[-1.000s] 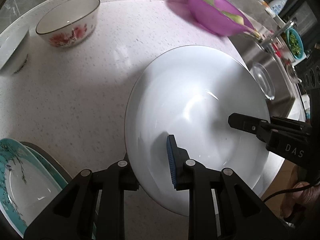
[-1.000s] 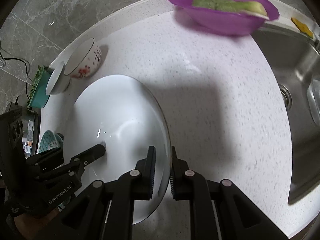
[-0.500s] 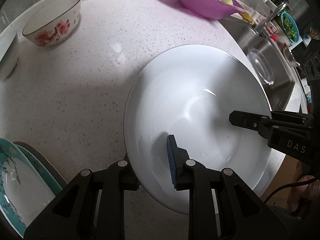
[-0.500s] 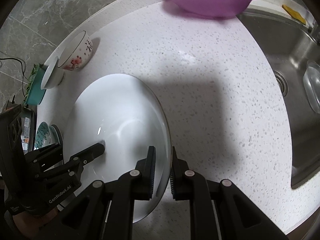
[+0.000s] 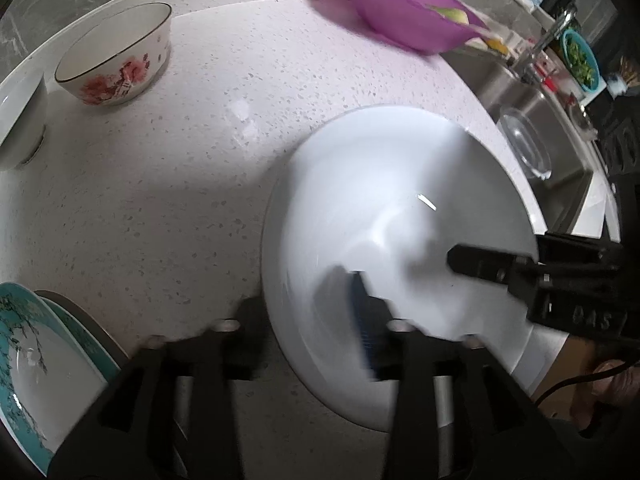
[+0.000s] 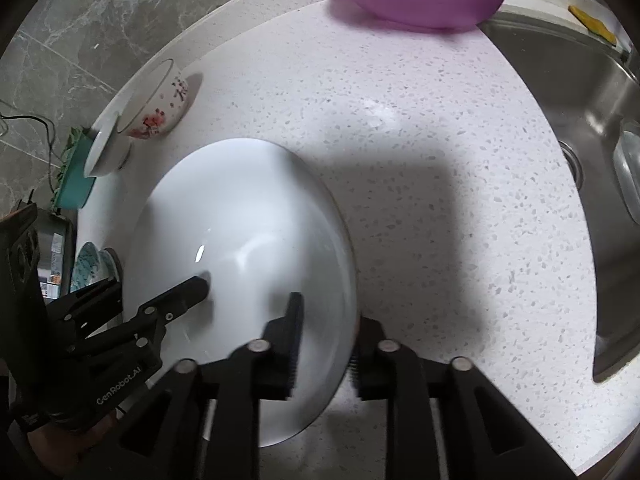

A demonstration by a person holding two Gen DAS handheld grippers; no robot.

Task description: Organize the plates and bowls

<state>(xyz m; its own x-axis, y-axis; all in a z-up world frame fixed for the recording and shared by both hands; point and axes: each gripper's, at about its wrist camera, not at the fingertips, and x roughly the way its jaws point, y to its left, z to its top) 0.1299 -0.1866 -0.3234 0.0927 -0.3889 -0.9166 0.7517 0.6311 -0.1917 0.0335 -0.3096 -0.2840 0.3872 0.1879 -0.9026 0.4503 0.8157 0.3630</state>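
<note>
The white plate point(image 6: 240, 240) lies on the speckled table point(image 6: 420, 200) — its rim between both pairs of fingers. Left gripper point(image 5: 304, 320) and right gripper point(image 6: 326, 344) have just been opening, pads apart, off the rim.

On my black left hand-held gripper point(image 6: 168, 312), white lettering reads "GenRobot.AI". My black right hand-held gripper point(image 5: 496, 264) carries the letters "DAS". I can read nothing else.

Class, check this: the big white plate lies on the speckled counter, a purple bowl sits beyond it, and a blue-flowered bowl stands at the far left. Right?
Not quite. The flowered bowl has red flowers, as the left wrist view shows. The white plate, counter and purple bowl are as stated.
</note>
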